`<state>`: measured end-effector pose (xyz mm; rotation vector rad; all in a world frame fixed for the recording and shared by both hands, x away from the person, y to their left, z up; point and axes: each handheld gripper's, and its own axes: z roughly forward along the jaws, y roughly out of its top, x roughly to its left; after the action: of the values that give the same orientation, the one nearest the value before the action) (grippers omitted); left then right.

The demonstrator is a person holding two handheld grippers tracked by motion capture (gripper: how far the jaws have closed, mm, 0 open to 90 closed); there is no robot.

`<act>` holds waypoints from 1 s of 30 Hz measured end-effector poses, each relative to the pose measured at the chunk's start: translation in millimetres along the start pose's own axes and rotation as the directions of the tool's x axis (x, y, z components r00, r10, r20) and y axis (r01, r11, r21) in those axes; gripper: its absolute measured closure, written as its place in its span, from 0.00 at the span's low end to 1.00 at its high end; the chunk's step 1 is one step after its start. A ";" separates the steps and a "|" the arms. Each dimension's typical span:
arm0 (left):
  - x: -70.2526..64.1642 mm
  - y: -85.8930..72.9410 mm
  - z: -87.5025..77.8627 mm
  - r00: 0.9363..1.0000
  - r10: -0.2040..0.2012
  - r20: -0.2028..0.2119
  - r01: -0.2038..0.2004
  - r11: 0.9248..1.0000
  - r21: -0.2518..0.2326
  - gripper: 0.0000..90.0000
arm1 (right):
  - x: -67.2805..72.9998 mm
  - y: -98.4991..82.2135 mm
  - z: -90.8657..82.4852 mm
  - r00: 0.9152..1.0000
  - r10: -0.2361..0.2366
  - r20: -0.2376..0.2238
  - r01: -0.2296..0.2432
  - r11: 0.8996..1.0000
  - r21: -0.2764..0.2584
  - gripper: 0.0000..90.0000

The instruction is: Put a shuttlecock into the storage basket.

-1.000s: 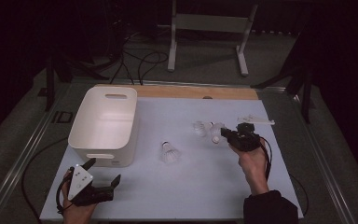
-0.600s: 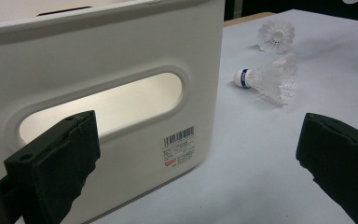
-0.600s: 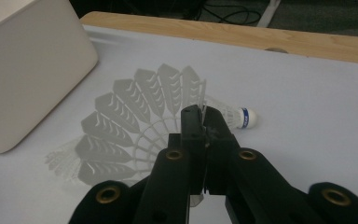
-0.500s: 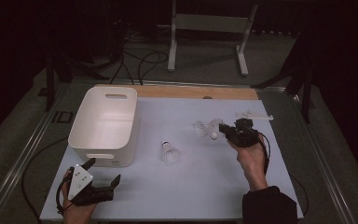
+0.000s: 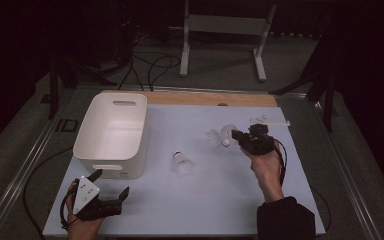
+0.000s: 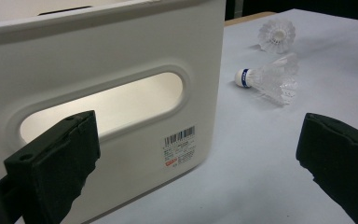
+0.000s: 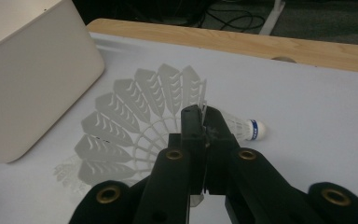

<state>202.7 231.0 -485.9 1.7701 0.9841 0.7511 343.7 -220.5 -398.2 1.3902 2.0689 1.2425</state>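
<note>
White plastic is what my right gripper (image 7: 204, 122) holds: its jaws are clenched on the feathered skirt of a shuttlecock (image 7: 135, 126), pinching the thin rim between the pads. In the high view I see this gripper (image 5: 238, 135) on the right part of the table (image 5: 220, 200), with the held shuttlecock (image 5: 226, 133) just at its tip, and a second shuttlecock (image 5: 213, 136) lies just beside it to the left. In the right gripper view another shuttlecock with a blue band (image 7: 242, 127) lies on the table behind the jaws.

A third one (image 5: 181, 163) lies alone near the middle of the table, well apart from my right hand (image 5: 266, 167).

My left gripper (image 5: 111, 192) rests at the near left corner, and its jaws stand wide apart with nothing between them. In the left gripper view they point to the white bin (image 6: 121, 88), to the side that has a handle slot and a barcode label. The bin (image 5: 111, 132) stands on the left part of the table, near my left hand (image 5: 82, 222).
</note>
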 end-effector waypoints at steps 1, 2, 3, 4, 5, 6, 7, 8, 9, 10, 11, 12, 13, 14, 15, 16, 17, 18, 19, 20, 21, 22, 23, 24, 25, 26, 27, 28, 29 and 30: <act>0.0 0.0 0.0 1.000 0.000 0.000 0.000 1.000 0.000 0.00 | 0.0 0.0 0.0 1.000 0.000 0.000 0.000 1.000 0.000 0.99; 0.0 0.0 0.0 1.000 0.000 0.001 0.000 1.000 0.000 0.00 | 0.5 0.5 0.4 1.000 0.000 -0.003 0.000 1.000 -0.001 0.99; 0.0 0.0 0.0 1.000 0.001 0.000 -0.001 1.000 0.000 0.00 | 1.9 1.6 1.0 1.000 -0.001 -0.007 0.001 1.000 -0.003 0.99; -0.1 0.0 0.1 1.000 0.000 0.000 0.000 1.000 0.000 0.00 | 2.2 2.0 1.3 1.000 -0.002 -0.006 0.002 1.000 -0.004 0.99; -0.2 0.0 0.1 1.000 0.001 0.001 -0.001 1.000 0.000 0.00 | 2.8 2.4 1.6 1.000 -0.001 -0.007 0.001 1.000 -0.006 0.99; -0.2 0.0 0.1 1.000 0.001 0.000 -0.001 1.000 0.000 0.00 | 3.5 3.0 1.9 1.000 0.000 -0.008 0.000 1.000 -0.007 0.99; -0.1 0.0 0.1 1.000 0.001 0.000 -0.001 1.000 0.000 0.00 | 4.3 3.8 2.2 1.000 0.000 -0.007 0.000 1.000 -0.005 0.99; -0.1 0.0 0.1 1.000 0.000 0.000 0.000 1.000 0.000 0.00 | 4.9 4.4 2.5 1.000 -0.001 -0.010 0.001 1.000 -0.007 0.99; 0.0 0.0 0.0 1.000 0.001 0.000 -0.001 1.000 0.000 0.00 | 5.4 4.8 2.8 1.000 -0.001 -0.011 0.001 1.000 -0.009 0.99; -0.1 0.0 0.1 1.000 0.000 0.000 0.000 1.000 0.000 0.00 | 6.1 5.6 3.2 1.000 -0.004 -0.013 0.004 1.000 -0.011 0.99; -0.1 0.0 0.2 1.000 0.001 0.001 -0.001 1.000 0.001 0.00 | 6.7 6.2 3.4 1.000 -0.003 -0.015 0.002 1.000 -0.011 0.99; -0.2 0.0 0.3 1.000 0.002 0.001 -0.002 1.000 0.002 0.00 | 7.7 7.0 3.7 1.000 -0.002 -0.017 0.002 1.000 -0.012 0.99; -0.2 0.0 0.3 1.000 0.002 0.001 -0.002 1.000 0.002 0.00 | 8.9 8.0 4.1 1.000 -0.004 -0.018 0.003 1.000 -0.014 0.99; -0.3 0.0 0.4 1.000 0.002 0.001 -0.002 1.000 0.002 0.00 | 9.4 8.5 4.5 1.000 -0.006 -0.018 0.006 1.000 -0.016 0.99; -0.2 0.0 0.3 1.000 0.002 0.000 -0.002 1.000 0.002 0.00 | 10.4 9.2 4.9 1.000 -0.005 -0.022 0.005 1.000 -0.016 0.99; -0.1 0.0 0.1 1.000 0.000 0.000 0.000 1.000 0.001 0.00 | 11.2 9.9 5.3 1.000 -0.007 -0.023 0.007 1.000 -0.016 0.99; 0.1 0.0 0.0 1.000 0.000 0.000 0.000 1.000 0.000 0.00 | 12.0 10.6 5.8 1.000 -0.007 -0.025 0.006 1.000 -0.019 0.99; 0.2 0.0 -0.1 1.000 0.000 0.000 0.000 1.000 0.000 0.00 | 12.5 11.4 6.1 1.000 -0.010 -0.024 0.010 1.000 -0.017 0.99; 0.1 0.0 0.0 1.000 0.000 0.000 0.000 1.000 0.001 0.00 | 13.2 12.2 6.6 1.000 -0.008 -0.024 0.008 1.000 -0.018 0.99; 0.1 0.0 0.0 1.000 0.000 0.000 0.000 1.000 0.000 0.00 | 13.5 12.9 7.1 1.000 -0.010 -0.026 0.010 1.000 -0.021 0.99; 0.0 0.0 0.0 1.000 0.001 0.000 -0.001 1.000 0.000 0.00 | 14.4 14.0 7.3 1.000 -0.007 -0.024 0.006 1.000 -0.018 0.99; 0.0 0.0 0.0 1.000 0.002 0.000 -0.002 1.000 0.000 0.00 | 14.4 14.6 7.6 1.000 -0.012 -0.025 0.012 1.000 -0.021 0.99; 0.0 0.0 0.1 1.000 0.002 0.001 -0.002 1.000 0.001 0.00 | 15.2 15.4 7.9 1.000 -0.009 -0.026 0.008 1.000 -0.022 0.99; 0.1 0.0 0.1 1.000 0.001 0.000 -0.001 1.000 0.001 0.00 | 15.6 16.2 8.4 1.000 -0.008 -0.026 0.008 1.000 -0.022 0.99; 0.1 0.0 0.1 1.000 0.001 0.000 -0.001 1.000 0.000 0.00 | 15.6 16.8 8.9 1.000 -0.011 -0.026 0.010 1.000 -0.024 0.99; 0.1 0.0 0.1 1.000 0.001 0.000 -0.001 1.000 0.000 0.00 | 16.1 17.3 9.4 1.000 -0.007 -0.027 0.006 1.000 -0.026 0.99; 0.1 0.0 0.1 1.000 0.002 0.000 -0.002 1.000 0.001 0.00 | 16.2 17.8 9.8 1.000 -0.007 -0.027 0.006 1.000 -0.026 0.99; 0.1 0.0 0.1 1.000 0.002 0.000 -0.002 1.000 0.001 0.00 | 16.4 18.6 10.3 1.000 -0.006 -0.028 0.005 1.000 -0.026 0.99; 0.0 0.0 0.1 1.000 0.002 0.000 -0.002 1.000 0.001 0.00 | 17.2 19.5 10.8 1.000 -0.004 -0.029 0.004 1.000 -0.029 0.99; 0.0 0.0 0.1 1.000 0.002 0.001 -0.002 1.000 0.001 0.00 | 17.6 20.1 11.0 1.000 -0.004 -0.030 0.003 1.000 -0.029 0.99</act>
<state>202.8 230.9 -485.9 1.7719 0.9826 0.7514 354.6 -197.3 -384.9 1.3626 2.0637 1.2941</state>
